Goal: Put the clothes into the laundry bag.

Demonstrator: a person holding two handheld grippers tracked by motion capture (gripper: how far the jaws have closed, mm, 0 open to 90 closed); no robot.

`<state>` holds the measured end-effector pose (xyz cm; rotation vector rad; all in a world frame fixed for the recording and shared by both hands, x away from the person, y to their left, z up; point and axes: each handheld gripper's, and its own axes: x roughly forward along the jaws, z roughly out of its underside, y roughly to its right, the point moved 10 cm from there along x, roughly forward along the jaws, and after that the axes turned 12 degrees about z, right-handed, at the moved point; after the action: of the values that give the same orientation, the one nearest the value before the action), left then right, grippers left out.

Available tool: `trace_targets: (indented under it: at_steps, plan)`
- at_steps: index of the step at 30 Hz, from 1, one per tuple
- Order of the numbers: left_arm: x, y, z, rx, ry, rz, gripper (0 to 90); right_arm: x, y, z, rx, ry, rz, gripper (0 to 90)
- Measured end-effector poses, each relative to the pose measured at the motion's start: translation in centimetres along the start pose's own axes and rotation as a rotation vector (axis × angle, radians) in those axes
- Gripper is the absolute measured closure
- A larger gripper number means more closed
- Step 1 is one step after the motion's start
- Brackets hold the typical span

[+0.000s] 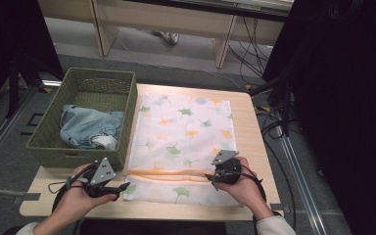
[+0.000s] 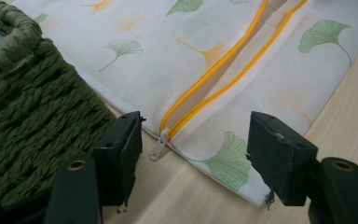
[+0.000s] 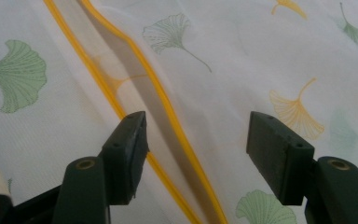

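At far left, a woven green basket [image 1: 85,120] of twisted fibre, rectangular, on the pale wooden table [image 1: 254,137]; inside, crumpled light-blue denim [image 1: 90,128]. Its near corner just beside the left gripper's left jaw, crowding that side. Beyond the table, grey floor with black cables [image 1: 274,125] along the right edge.

Left gripper [image 1: 122,187] at the near left corner of the fabric, held in a hand, jaws wide apart with nothing pressed between them. Between the jaws in the left gripper view, a small white zipper pull [image 2: 159,148] at the end of the zipper, lying on the table edge of the cloth.

In the middle of the table, touching the basket's side: a flat fabric cover [image 1: 183,132], thin, white, slightly translucent, printed with green and orange ginkgo leaves. Long axis running away from the person; orange zipper [image 1: 169,175] crossing it near the close end, left to right, open, its two tapes parted.

Right gripper [image 1: 211,181] over the zipper's right part, jaws open at their widest, holding nothing, the orange tape [image 3: 168,107] passing between them.
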<state>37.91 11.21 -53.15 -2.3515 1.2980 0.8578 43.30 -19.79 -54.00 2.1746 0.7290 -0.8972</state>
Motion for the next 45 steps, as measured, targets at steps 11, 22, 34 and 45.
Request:
trace_targets:
  at_steps: [11,22,34,45]
  plan:
    - [0.4,0.3,-0.2,0.009,0.003,0.012,35.3,0.6,-0.9,-0.4,-0.083,-0.006,-0.013,44.0]
    - [0.6,0.5,-0.2,-0.004,0.009,0.022,35.2,1.8,-1.6,-1.8,-0.136,0.02,-0.003,45.9]
    - [0.7,0.5,-0.2,0.0,0.004,0.023,34.9,2.9,-2.5,-2.9,-0.172,0.023,-0.012,46.3]
    - [0.7,0.6,-0.3,0.005,0.01,0.023,34.8,4.3,-2.9,-4.3,-0.241,0.012,0.018,47.7]
